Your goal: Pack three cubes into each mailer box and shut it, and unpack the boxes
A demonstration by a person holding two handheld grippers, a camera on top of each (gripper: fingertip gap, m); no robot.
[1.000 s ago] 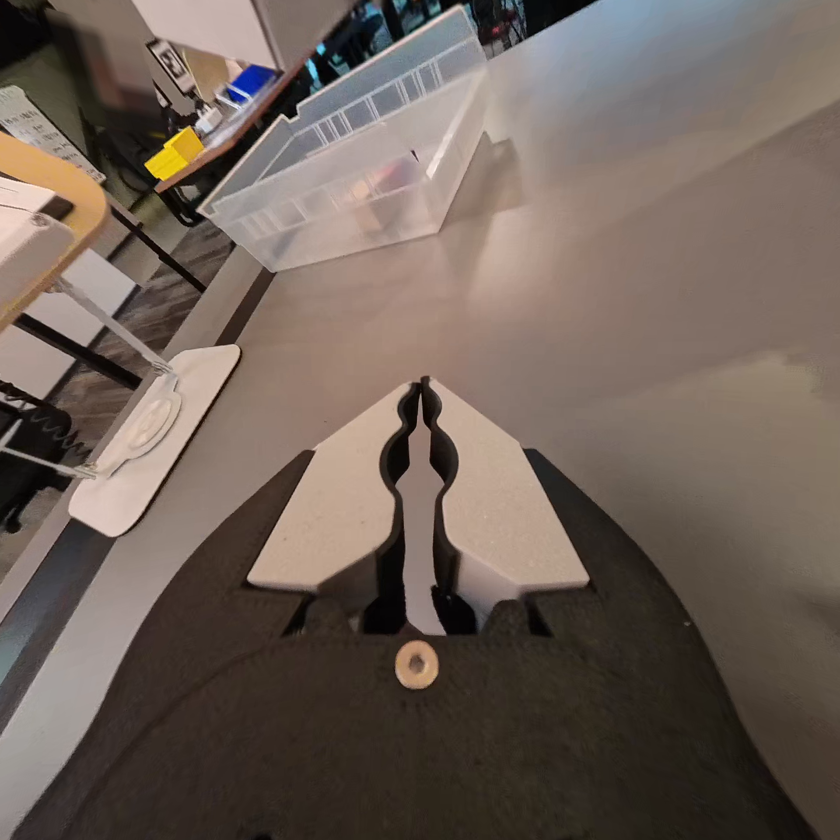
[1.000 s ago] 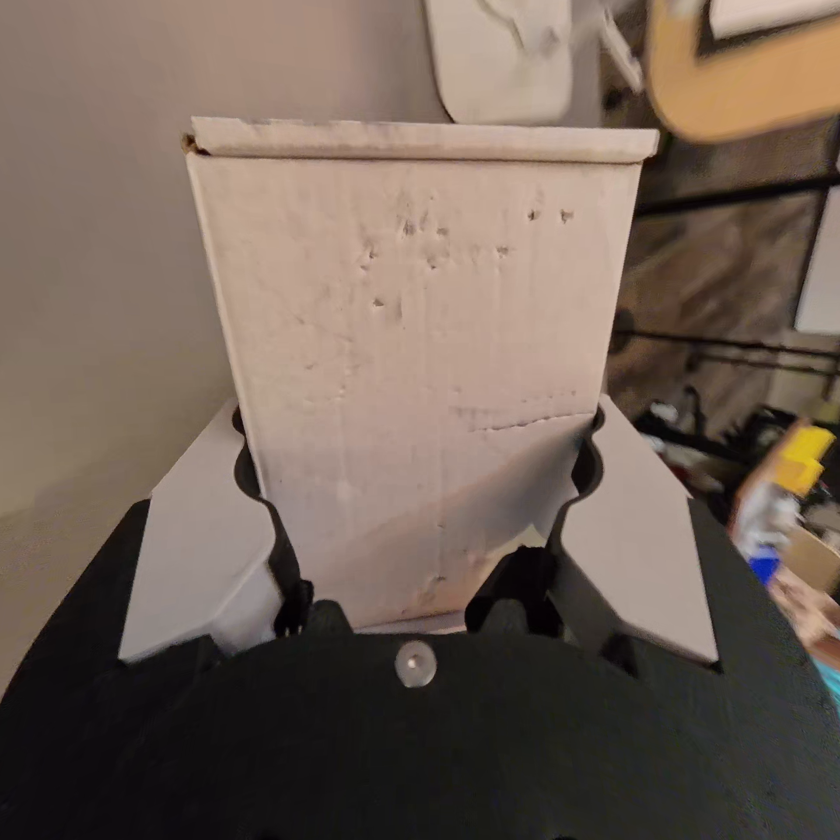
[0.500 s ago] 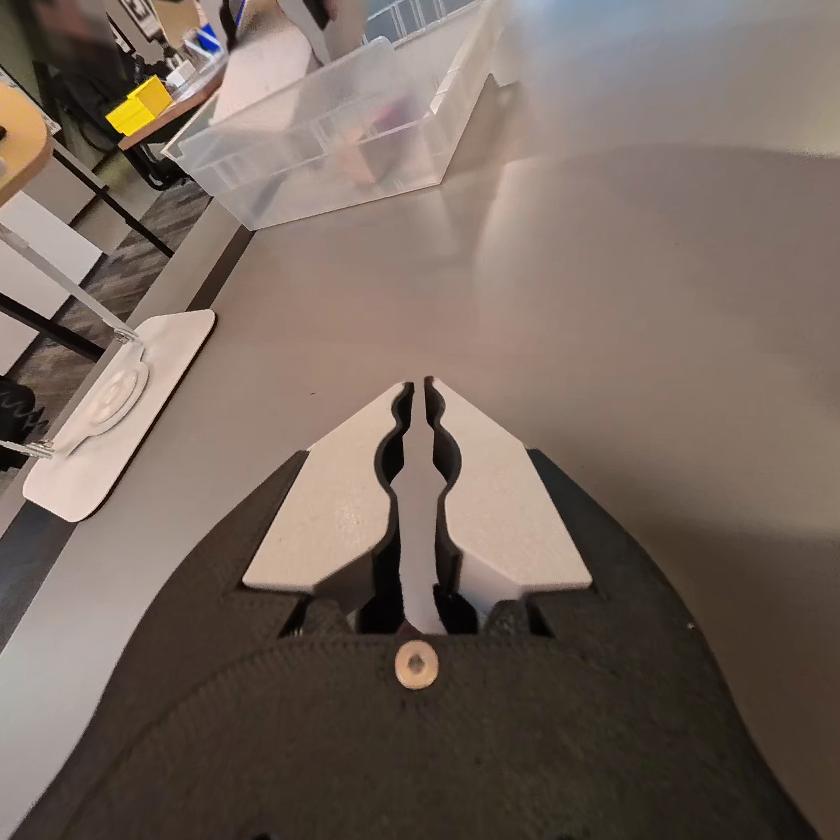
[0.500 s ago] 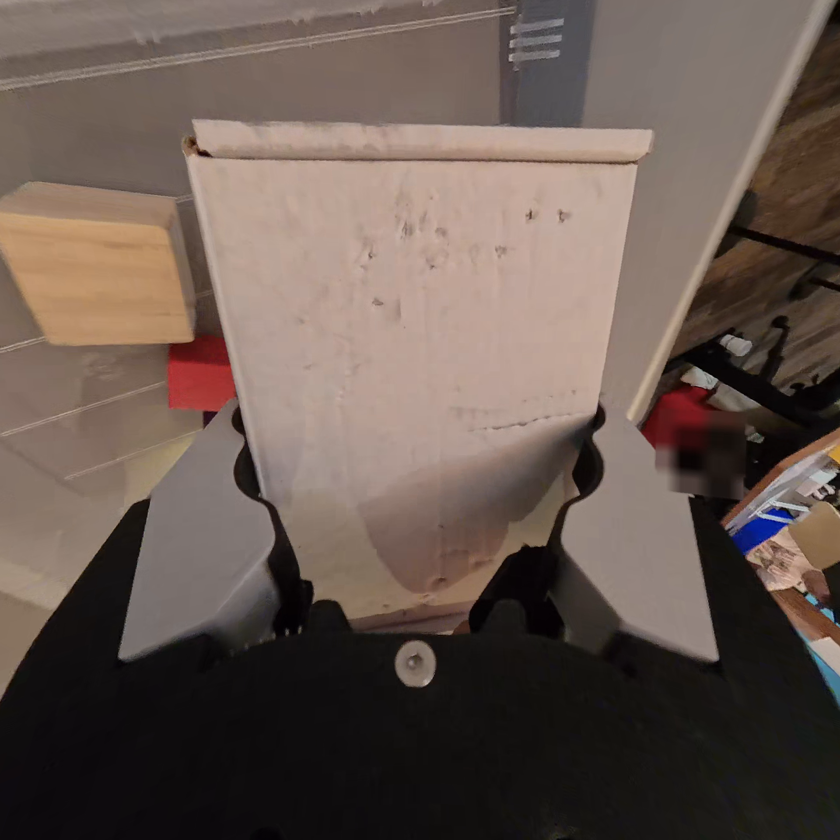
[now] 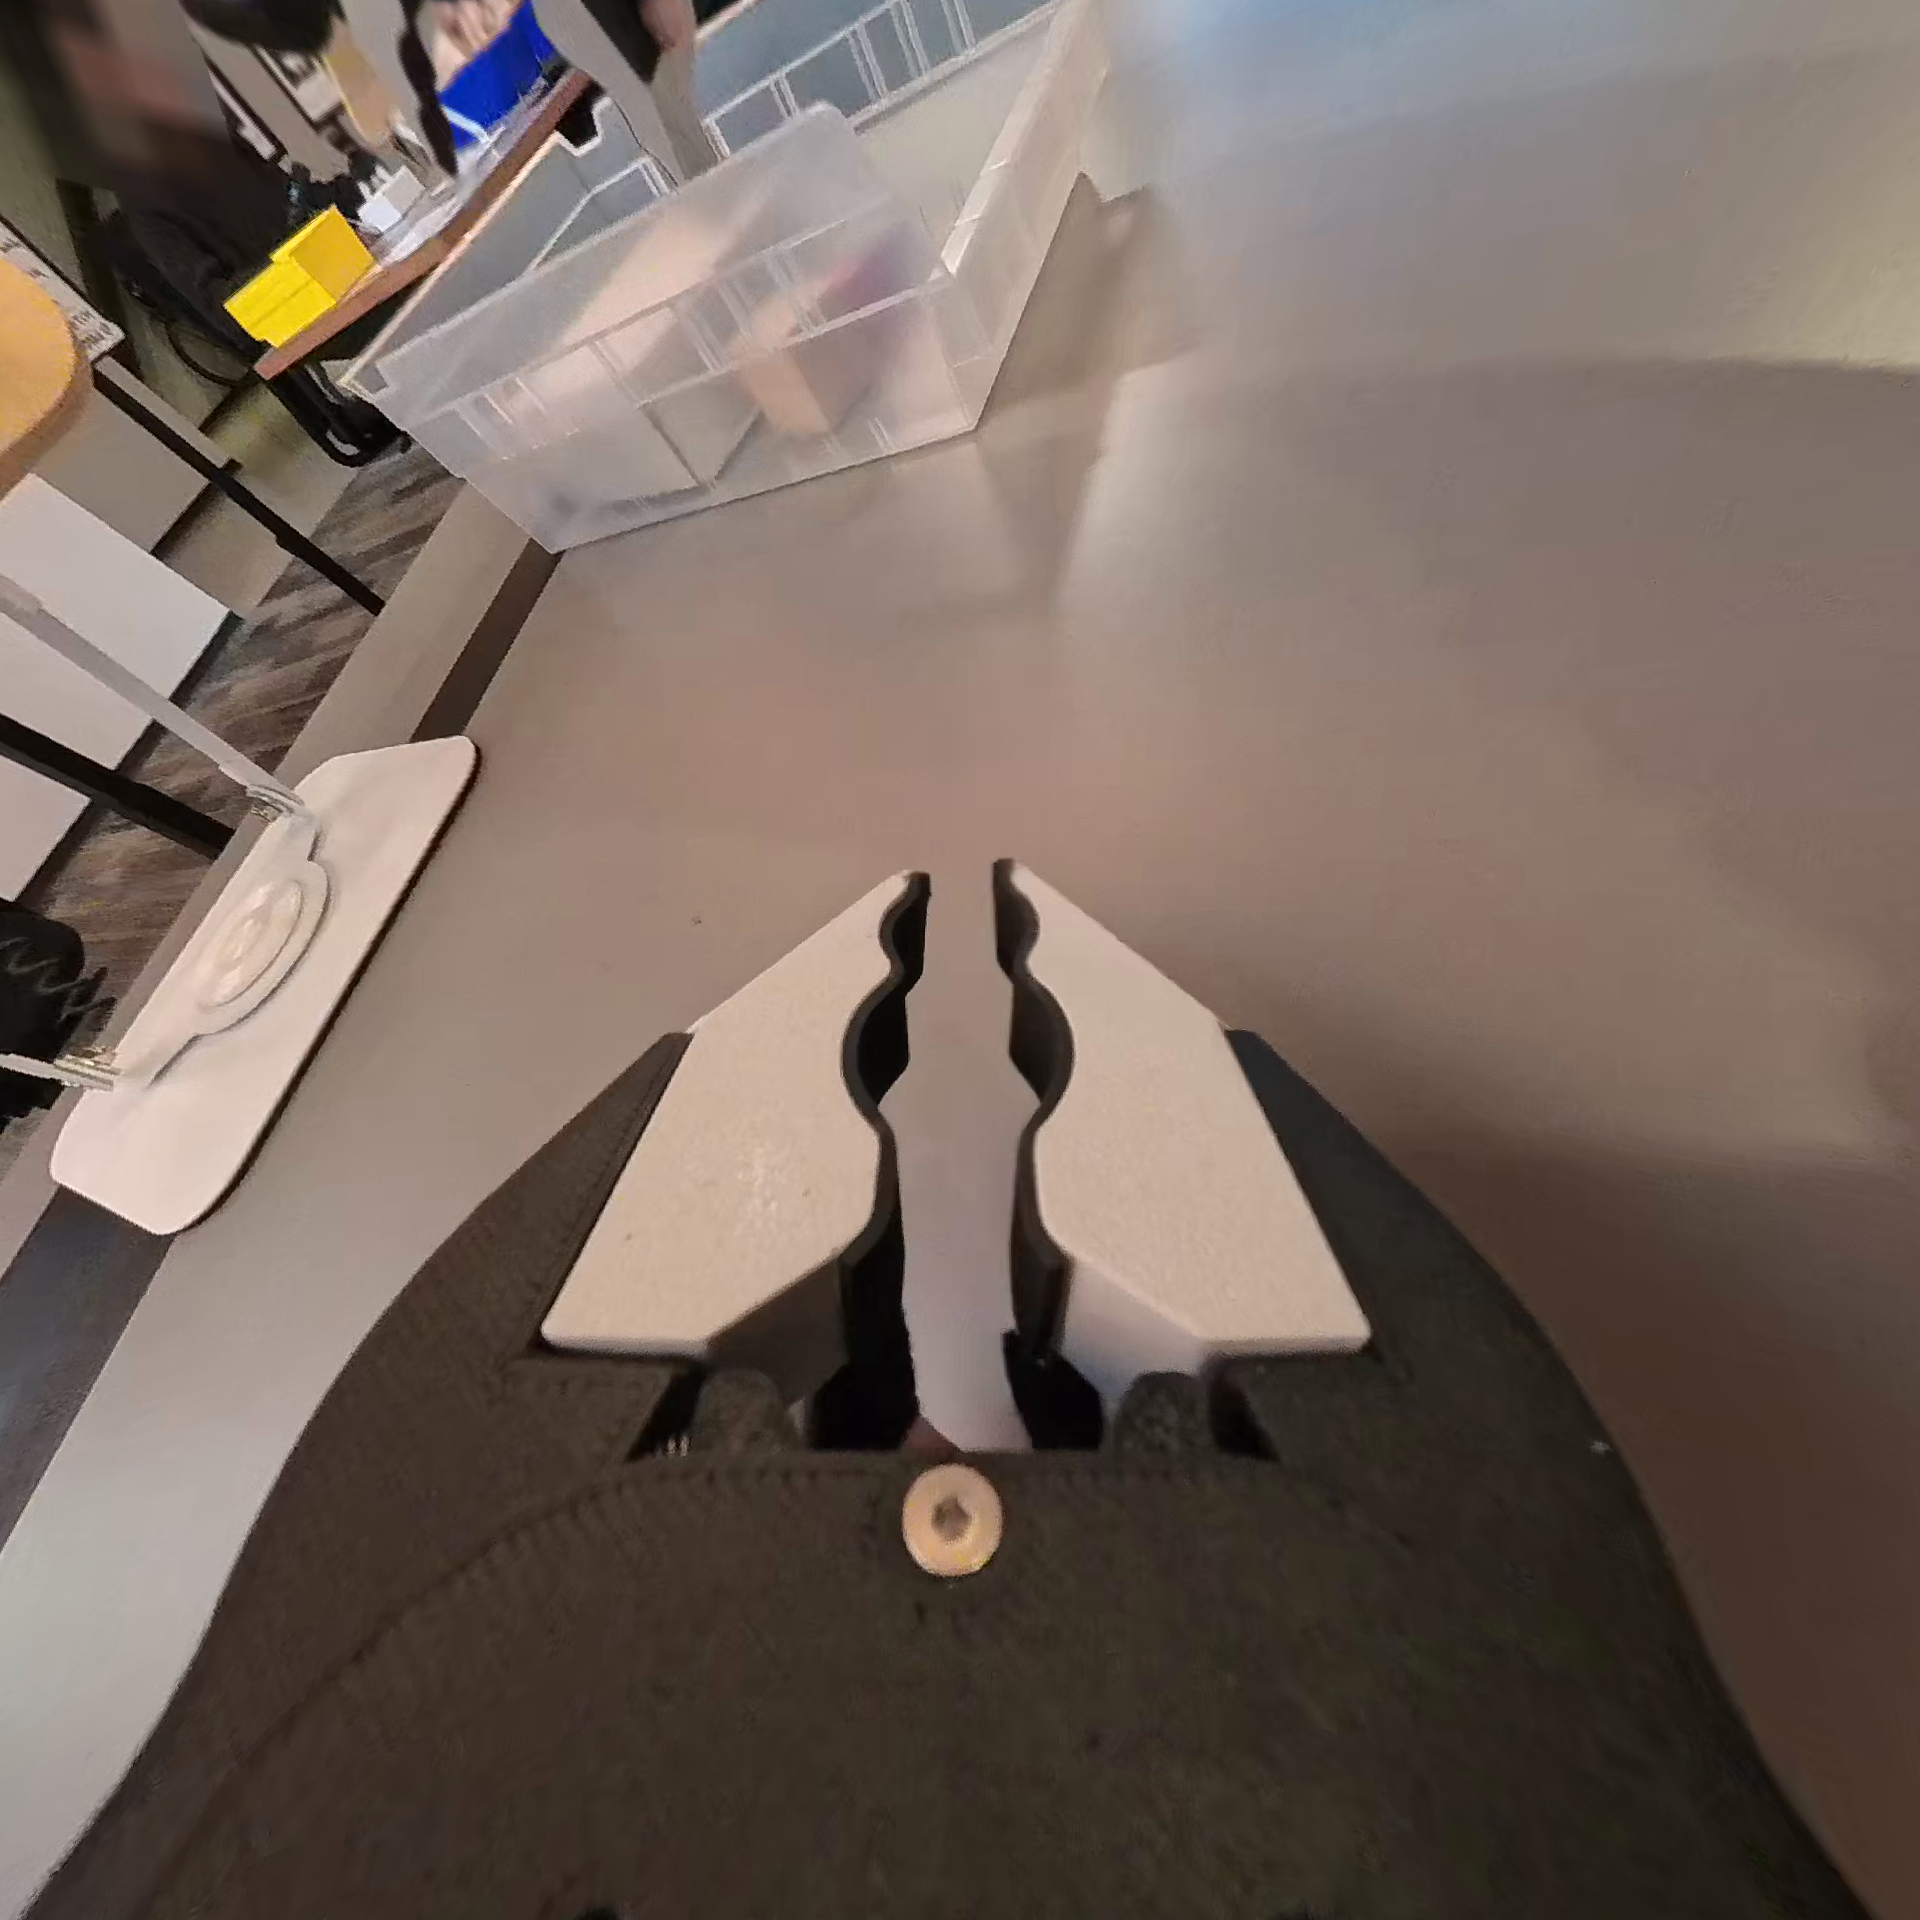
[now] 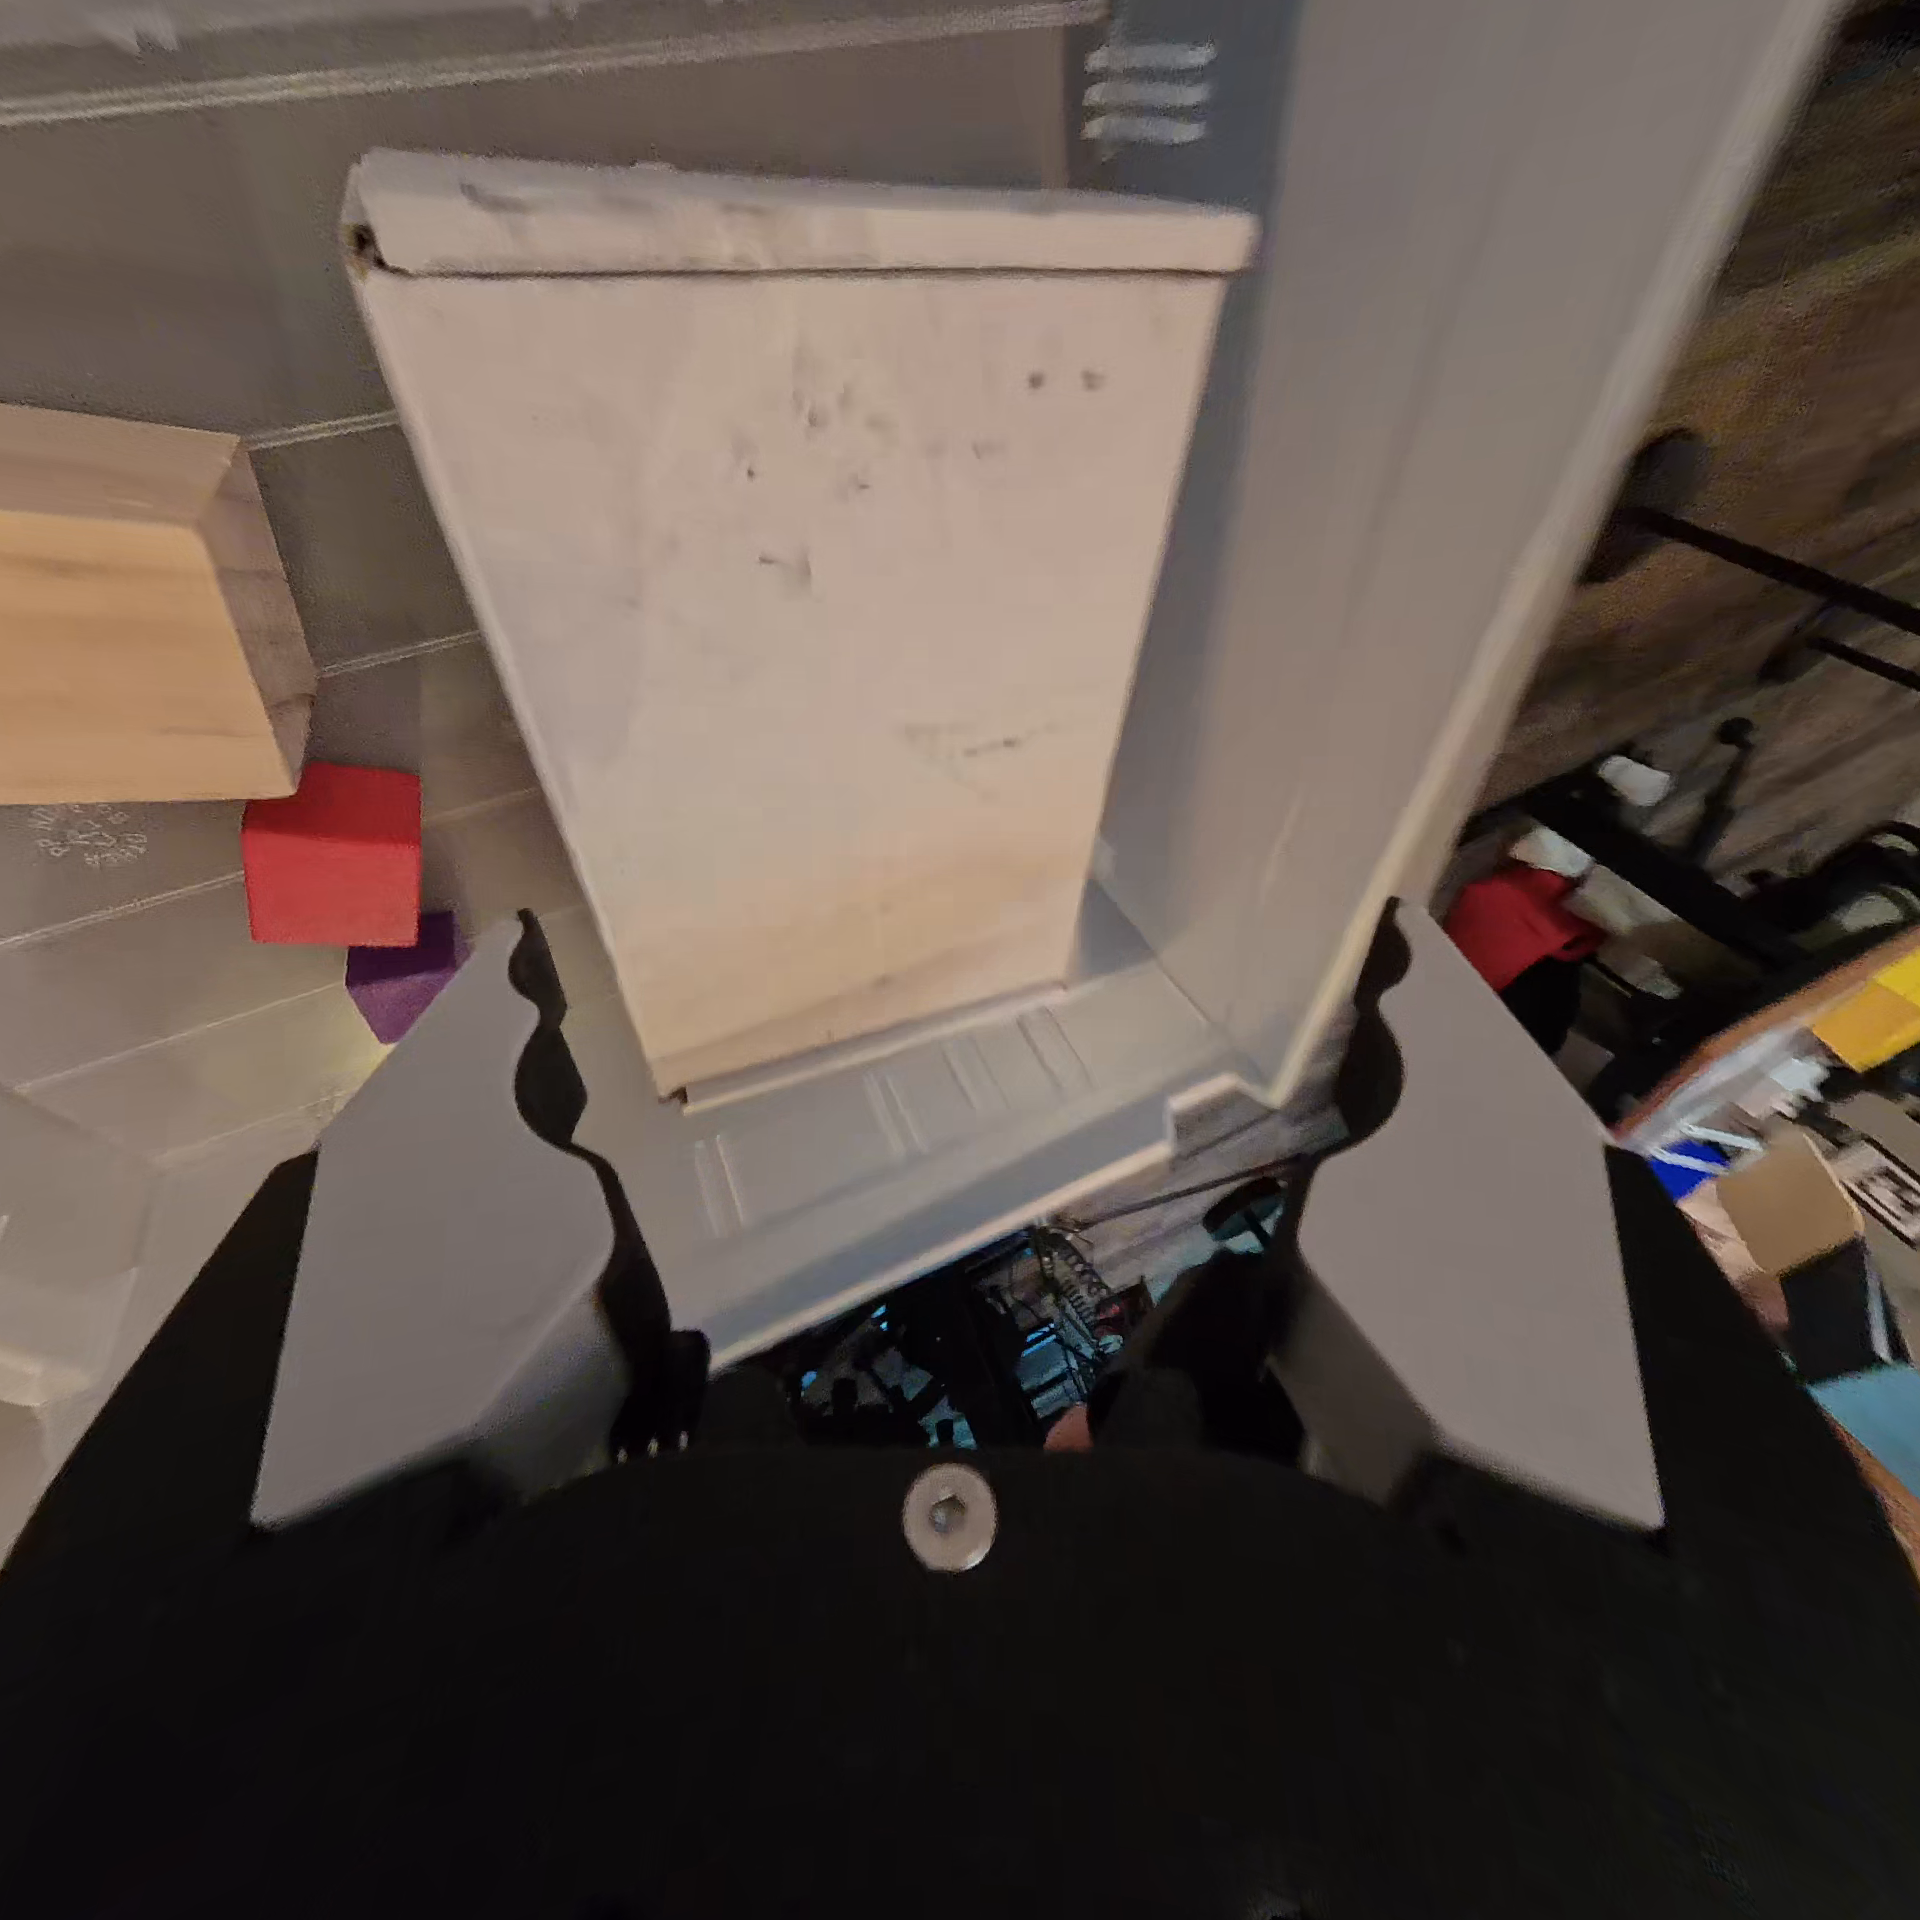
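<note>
In the right wrist view my right gripper (image 6: pixel 956 920) is open wide above a clear plastic bin (image 6: pixel 1403 416). A shut white mailer box (image 6: pixel 810 623) lies in the bin between and beyond the fingers, apart from both. A wooden cube (image 6: pixel 125 623), a red cube (image 6: pixel 332 852) and a purple cube (image 6: pixel 400 977) lie in the bin to its left. In the left wrist view my left gripper (image 5: pixel 956 883) is empty over the grey table (image 5: pixel 1247 727), its fingers parted a little. The bin (image 5: pixel 727 312) stands at the far left there.
A white pad with a clear stand (image 5: pixel 260 966) lies at the table's left edge. Yellow boxes (image 5: pixel 301 275) sit on another desk beyond. The bin's end wall (image 6: pixel 935 1143) is just below my right fingers. Clutter and furniture lie past the table's edge.
My right gripper opened and let go of the mailer box, which now lies in the bin. My left gripper's fingers went from shut to slightly parted.
</note>
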